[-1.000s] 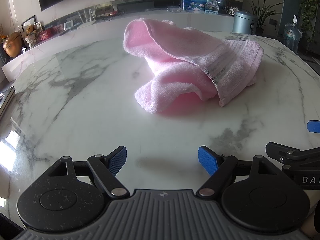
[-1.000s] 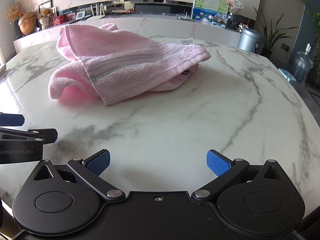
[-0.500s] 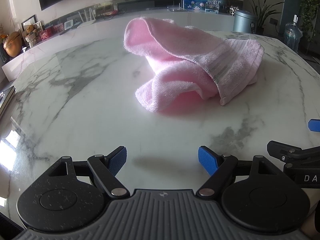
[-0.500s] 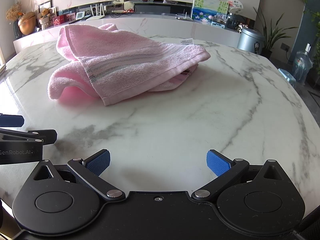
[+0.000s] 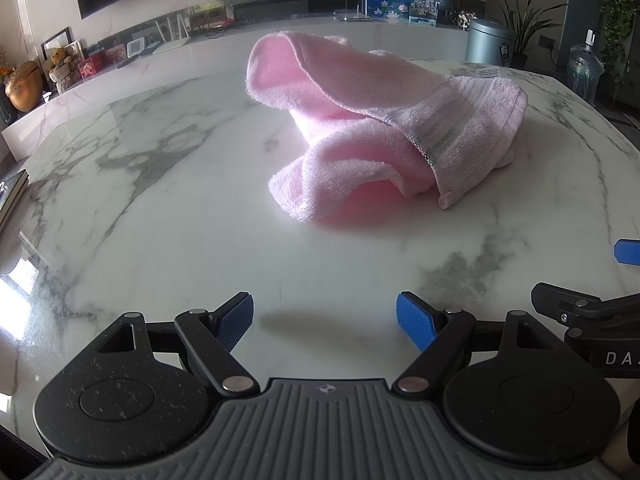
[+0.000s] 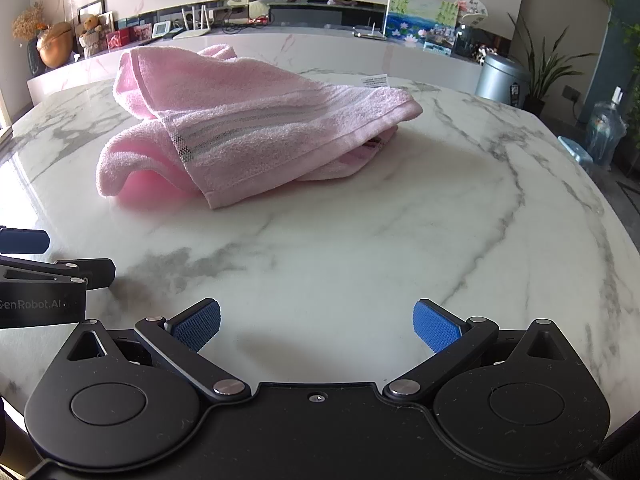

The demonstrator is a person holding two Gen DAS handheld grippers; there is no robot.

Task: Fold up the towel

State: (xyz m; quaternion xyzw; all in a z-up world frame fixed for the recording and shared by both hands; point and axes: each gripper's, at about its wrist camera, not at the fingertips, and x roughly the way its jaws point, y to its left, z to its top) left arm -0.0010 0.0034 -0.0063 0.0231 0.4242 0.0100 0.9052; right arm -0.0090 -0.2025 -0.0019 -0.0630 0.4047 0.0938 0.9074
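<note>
A pink towel (image 5: 384, 120) lies crumpled in a loose heap on the white marble table (image 5: 160, 220), with a striped hem on top and a white label at its far side. It also shows in the right wrist view (image 6: 248, 128). My left gripper (image 5: 325, 320) is open and empty, near the table's front edge, well short of the towel. My right gripper (image 6: 316, 326) is open and empty, also short of the towel. Each gripper shows at the edge of the other's view.
A long marble counter (image 6: 320, 44) with pictures, a teddy bear and small items runs behind the table. A grey bin (image 6: 500, 80), plants and a water bottle (image 6: 606, 128) stand at the far right. A book (image 5: 10, 196) lies at the left edge.
The towel sits very slightly lower in the left wrist view, so that gripper has shifted a little. Both grippers stay open.
</note>
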